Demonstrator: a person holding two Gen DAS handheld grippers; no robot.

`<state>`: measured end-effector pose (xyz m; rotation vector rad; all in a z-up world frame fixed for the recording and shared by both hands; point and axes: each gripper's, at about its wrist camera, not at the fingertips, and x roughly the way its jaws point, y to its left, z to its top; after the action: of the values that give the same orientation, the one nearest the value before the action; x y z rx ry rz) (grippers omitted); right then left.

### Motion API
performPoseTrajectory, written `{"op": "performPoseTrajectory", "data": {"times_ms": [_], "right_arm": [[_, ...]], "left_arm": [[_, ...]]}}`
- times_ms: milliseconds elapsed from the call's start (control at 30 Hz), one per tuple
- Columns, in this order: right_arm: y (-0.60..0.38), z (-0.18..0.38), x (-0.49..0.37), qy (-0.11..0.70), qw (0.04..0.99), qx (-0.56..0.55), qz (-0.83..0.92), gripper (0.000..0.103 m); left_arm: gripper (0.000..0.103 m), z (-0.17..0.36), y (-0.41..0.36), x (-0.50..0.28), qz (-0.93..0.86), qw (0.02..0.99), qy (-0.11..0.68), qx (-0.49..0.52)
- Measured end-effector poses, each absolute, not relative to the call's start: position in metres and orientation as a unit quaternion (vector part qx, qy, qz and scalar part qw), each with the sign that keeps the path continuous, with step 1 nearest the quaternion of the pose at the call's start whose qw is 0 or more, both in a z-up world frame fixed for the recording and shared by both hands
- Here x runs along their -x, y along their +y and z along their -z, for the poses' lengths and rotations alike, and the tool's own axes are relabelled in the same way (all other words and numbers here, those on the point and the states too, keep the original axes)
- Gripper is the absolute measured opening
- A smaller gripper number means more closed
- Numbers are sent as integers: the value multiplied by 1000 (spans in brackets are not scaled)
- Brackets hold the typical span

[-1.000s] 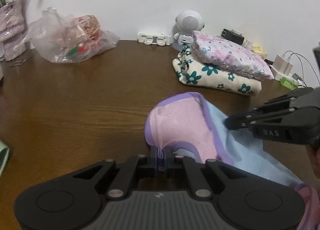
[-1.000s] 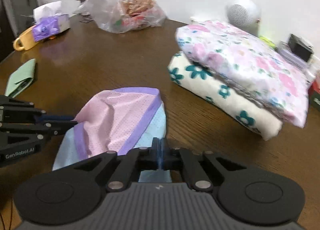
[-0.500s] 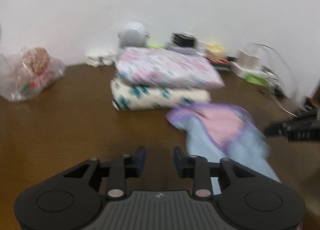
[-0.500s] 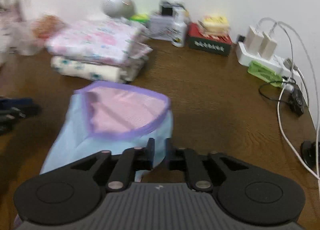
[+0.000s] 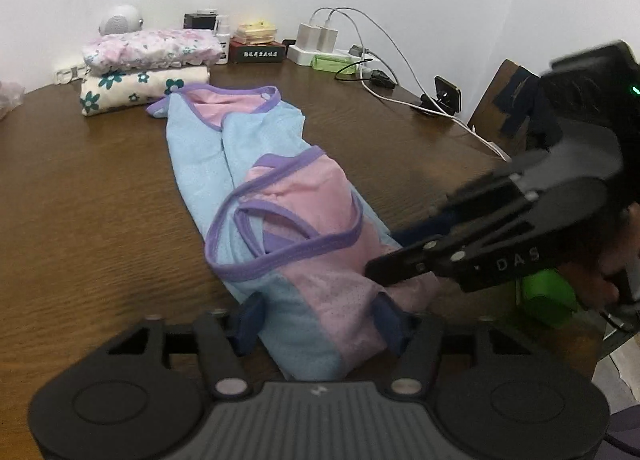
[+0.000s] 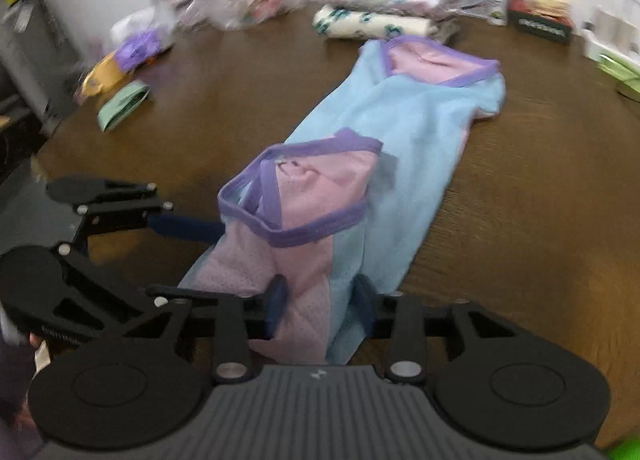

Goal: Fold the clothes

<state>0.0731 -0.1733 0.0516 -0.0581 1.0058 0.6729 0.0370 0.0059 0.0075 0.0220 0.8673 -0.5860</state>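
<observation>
1. Left gripper [image 5: 320, 316]: jaws apart, garment [image 5: 256, 164] end between them.
2. Right gripper [image 6: 320, 300]: jaws closing around the same end; body reads "DAS".
3. Garment: stretched from the table [image 5: 80, 188] near edge toward the folded stack [image 5: 144, 72].

Both wrist cams looked down-forward, close over the table [image 5: 100, 188] near edge; both shared the blue-pink garment [image 5: 256, 164] [image 6: 400, 132] and the far folded stack [image 5: 148, 68] [image 6: 380, 8].

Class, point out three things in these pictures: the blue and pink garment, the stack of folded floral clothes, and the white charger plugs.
blue and pink garment [image 5: 200, 156]: left wrist view, its blue middle.
stack of folded floral clothes [image 5: 136, 86]: left wrist view, lower cream piece.
white charger plugs [image 5: 316, 36]: left wrist view, plug bodies.
</observation>
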Motion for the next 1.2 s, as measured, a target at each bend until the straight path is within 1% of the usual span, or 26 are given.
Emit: {"op": "performPoseTrajectory", "data": {"times_ms": [33,67,167,300,367,400,433,467,500,533,600,633,667,733,767,800,833,867,1033,1100,1133,1200], "right_arm": [[-174,-52,-65,473,823,24,-313,11],[-174,-54,-56,472,826,24,-309,11],[-174,-56,-19,466,830,33,-304,10],[-179,-58,38,466,825,37,-319,10],[-187,-59,62,466,822,30,-327,12],[-192,-62,72,462,823,26,-329,16],[-197,-66,80,455,828,20,-328,20],[-203,-72,87,444,834,14,-326,22],[-208,-78,90,430,842,7,-326,26],[-212,-84,89,417,848,-2,-327,33],[-217,-89,85,401,856,-17,-327,37],[-216,-87,80,397,859,-23,-323,37],[-214,-84,74,396,861,-30,-318,37],[-209,-76,61,400,860,-50,-314,36],[-207,-71,55,405,856,-61,-315,35],[-205,-65,51,410,852,-67,-319,26],[-202,-59,49,413,850,-69,-320,7],[-202,-59,51,409,853,-71,-316,5],[-210,-81,69,360,882,-75,-293,5],[-210,-87,71,351,892,-63,-277,5],[-207,-81,67,363,892,-54,-265,5],[-199,-63,58,397,888,-24,-232,8]], "left_arm": [[25,-7,6,-31,283,865,415,-11],[23,-7,7,-24,287,864,413,-14],[19,-6,8,6,299,860,413,-15],[18,-7,14,58,318,849,423,-6],[22,-10,18,76,324,849,417,-2],[25,-13,23,80,324,854,406,1],[38,-15,28,84,324,859,395,4],[55,-18,33,88,324,865,384,7],[60,-19,39,88,321,870,375,14],[61,-19,42,83,317,872,372,25],[57,-17,44,70,314,870,376,47],[45,-15,41,64,312,868,382,52],[30,-12,37,60,312,866,386,53],[12,-8,30,53,312,861,397,60],[11,-6,27,50,311,861,398,61],[10,-5,25,49,311,862,395,61],[7,-5,25,49,309,865,391,61],[5,-6,25,49,309,866,387,64],[5,-30,28,54,320,878,347,83],[9,-29,18,46,307,882,351,65],[13,-25,11,40,295,884,360,49],[17,-11,5,31,281,880,383,28]]}}
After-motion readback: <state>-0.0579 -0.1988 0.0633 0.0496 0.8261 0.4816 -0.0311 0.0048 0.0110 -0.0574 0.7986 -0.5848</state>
